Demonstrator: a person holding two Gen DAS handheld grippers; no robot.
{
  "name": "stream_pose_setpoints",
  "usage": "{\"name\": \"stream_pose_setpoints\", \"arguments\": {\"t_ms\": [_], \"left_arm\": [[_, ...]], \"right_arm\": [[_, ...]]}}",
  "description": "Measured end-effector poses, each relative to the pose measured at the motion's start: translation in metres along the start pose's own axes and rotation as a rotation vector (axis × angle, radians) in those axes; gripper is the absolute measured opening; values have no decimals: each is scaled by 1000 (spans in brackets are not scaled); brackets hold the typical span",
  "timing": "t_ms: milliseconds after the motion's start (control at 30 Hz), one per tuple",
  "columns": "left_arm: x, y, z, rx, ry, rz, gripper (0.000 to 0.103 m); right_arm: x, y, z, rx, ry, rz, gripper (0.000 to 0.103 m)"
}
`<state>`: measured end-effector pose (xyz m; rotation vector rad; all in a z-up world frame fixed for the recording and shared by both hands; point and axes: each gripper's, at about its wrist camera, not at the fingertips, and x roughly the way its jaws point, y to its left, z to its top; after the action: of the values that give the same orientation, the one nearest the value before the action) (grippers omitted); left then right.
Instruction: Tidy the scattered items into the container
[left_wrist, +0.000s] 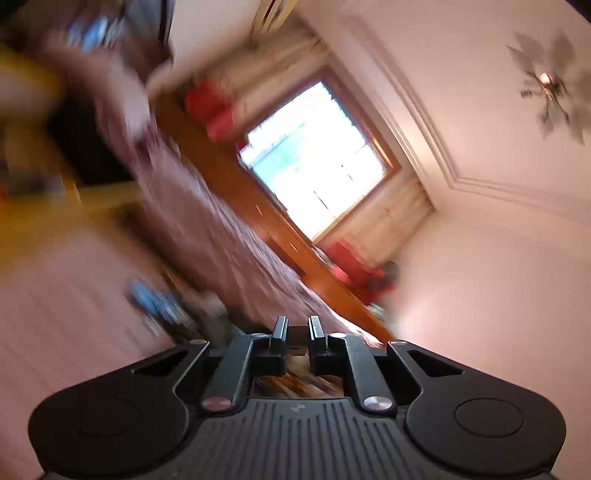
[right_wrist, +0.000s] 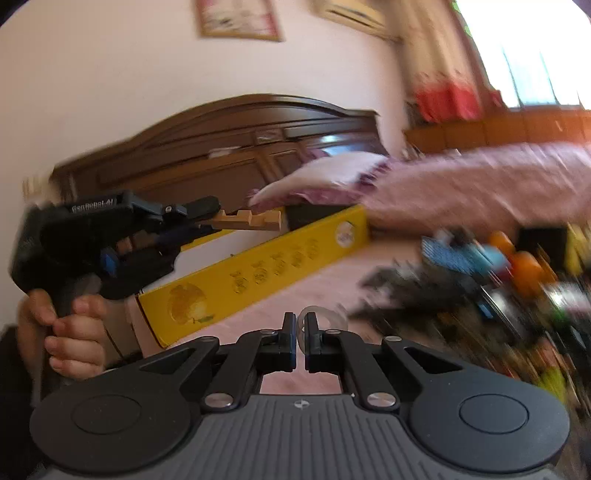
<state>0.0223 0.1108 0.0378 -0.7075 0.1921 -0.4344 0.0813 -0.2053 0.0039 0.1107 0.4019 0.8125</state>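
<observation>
In the right wrist view my left gripper (right_wrist: 207, 221) is shut on a notched wooden block (right_wrist: 251, 219) and holds it in the air above the yellow cardboard box (right_wrist: 258, 271). My right gripper (right_wrist: 301, 325) is shut on a clear tape roll (right_wrist: 325, 315) over the pink bedsheet. A blurred heap of scattered items (right_wrist: 480, 269), blue, orange and dark, lies to the right. The left wrist view is tilted and blurred; its fingertips (left_wrist: 282, 328) stand close together, and the wooden block barely shows between them.
A dark wooden headboard (right_wrist: 221, 147) and a pink pillow (right_wrist: 332, 173) stand behind the box. A window (left_wrist: 314, 158) and a wooden ledge (left_wrist: 258, 210) with red items fill the tilted left wrist view. A blurred blue item (left_wrist: 155, 299) lies on the bed.
</observation>
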Motion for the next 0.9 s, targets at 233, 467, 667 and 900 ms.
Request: {"name": "stream_pose_setpoints", "arguments": {"t_ms": [233, 467, 667, 900], "left_arm": [[-76, 18, 89, 161, -192, 241, 11], [-90, 46, 159, 319, -254, 824, 96], [-122, 22, 81, 400, -273, 791, 103], [-87, -49, -1, 374, -300, 614, 99]], "right_arm": [[104, 93, 100, -157, -144, 226, 5], [200, 140, 136, -119, -147, 187, 88], [116, 113, 39, -114, -46, 120, 89], [-31, 63, -58, -229, -55, -102, 86]]}}
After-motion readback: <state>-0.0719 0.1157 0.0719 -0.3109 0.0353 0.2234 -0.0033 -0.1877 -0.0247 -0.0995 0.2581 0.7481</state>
